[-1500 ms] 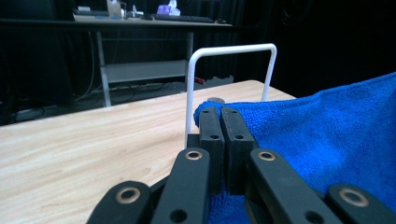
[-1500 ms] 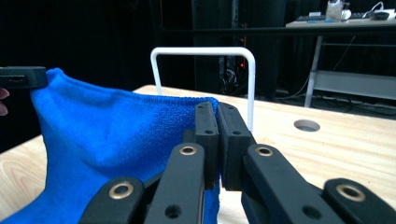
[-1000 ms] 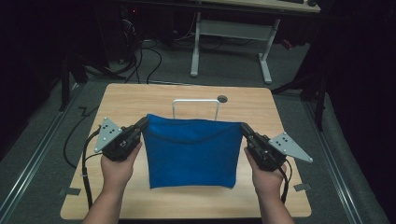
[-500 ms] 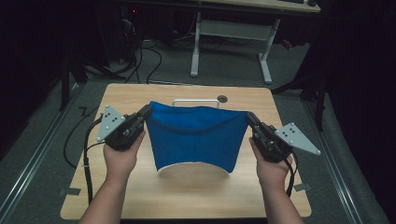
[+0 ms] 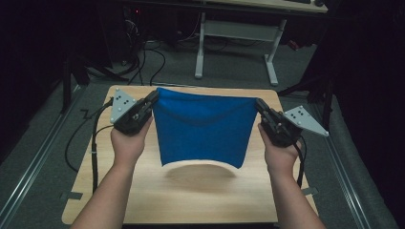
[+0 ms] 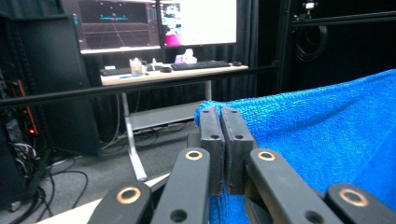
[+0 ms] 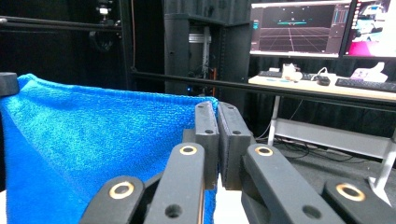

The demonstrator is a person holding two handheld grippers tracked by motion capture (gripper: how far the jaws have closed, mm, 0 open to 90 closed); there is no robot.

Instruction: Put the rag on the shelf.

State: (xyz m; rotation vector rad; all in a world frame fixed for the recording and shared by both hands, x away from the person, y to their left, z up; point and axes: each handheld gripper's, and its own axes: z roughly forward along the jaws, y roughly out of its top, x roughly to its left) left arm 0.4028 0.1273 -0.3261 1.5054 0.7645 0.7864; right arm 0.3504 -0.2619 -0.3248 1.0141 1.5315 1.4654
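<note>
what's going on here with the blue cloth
A person holds a tool in each hand and has a blue towel pinched by its two upper corners. The left tool grips one corner and the right tool the other, both shut on the fabric. The towel hangs spread between them above the wooden table, its lower edge clear of the surface with a shadow beneath it.

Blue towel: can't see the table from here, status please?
Left hand-held gripper, right hand-held gripper shut on top corners. Blue towel hanging above table. Nothing in the way.
</note>
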